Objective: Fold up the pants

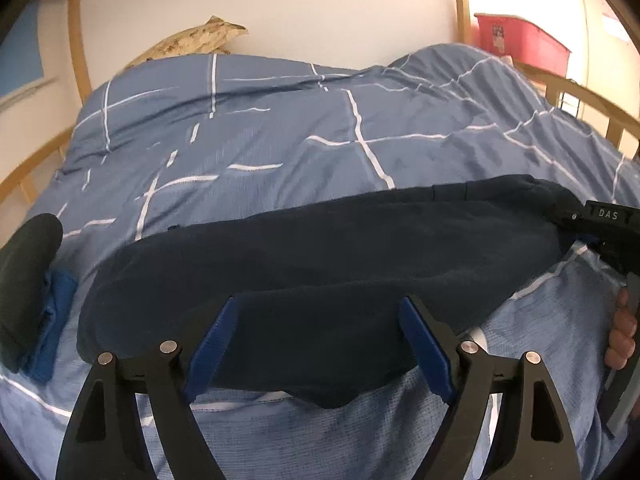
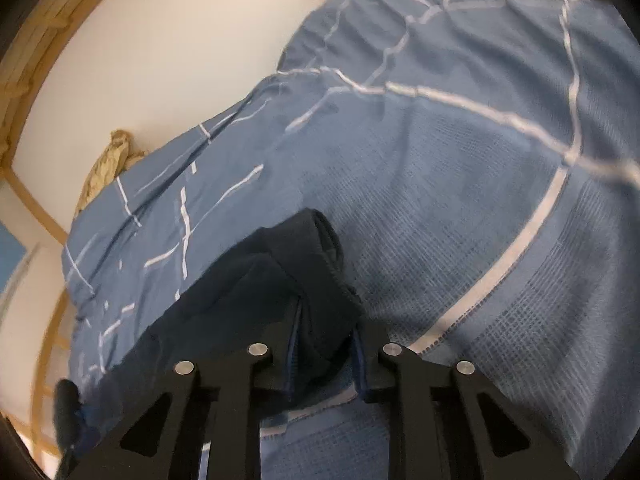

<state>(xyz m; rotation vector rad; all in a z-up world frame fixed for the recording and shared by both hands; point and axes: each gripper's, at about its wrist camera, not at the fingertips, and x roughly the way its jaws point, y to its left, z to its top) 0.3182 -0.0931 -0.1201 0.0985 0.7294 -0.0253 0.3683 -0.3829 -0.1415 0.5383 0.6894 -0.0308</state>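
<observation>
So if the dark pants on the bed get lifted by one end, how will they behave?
Probably floppy: the pants lie limp, following the bedcover. Bunched cloth in the right tool suggests they crumple easily. The free end would likely sag and drag.

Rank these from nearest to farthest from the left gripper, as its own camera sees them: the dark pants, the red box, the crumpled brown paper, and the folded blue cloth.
From the left gripper:
1. Dark pants, right under its open fingers.
2. Folded blue cloth, near the left edge.
3. Crumpled brown paper, far left, against the wall.
4. Red box, far right, beyond the bed.
Paper and box are too close to call.
</observation>
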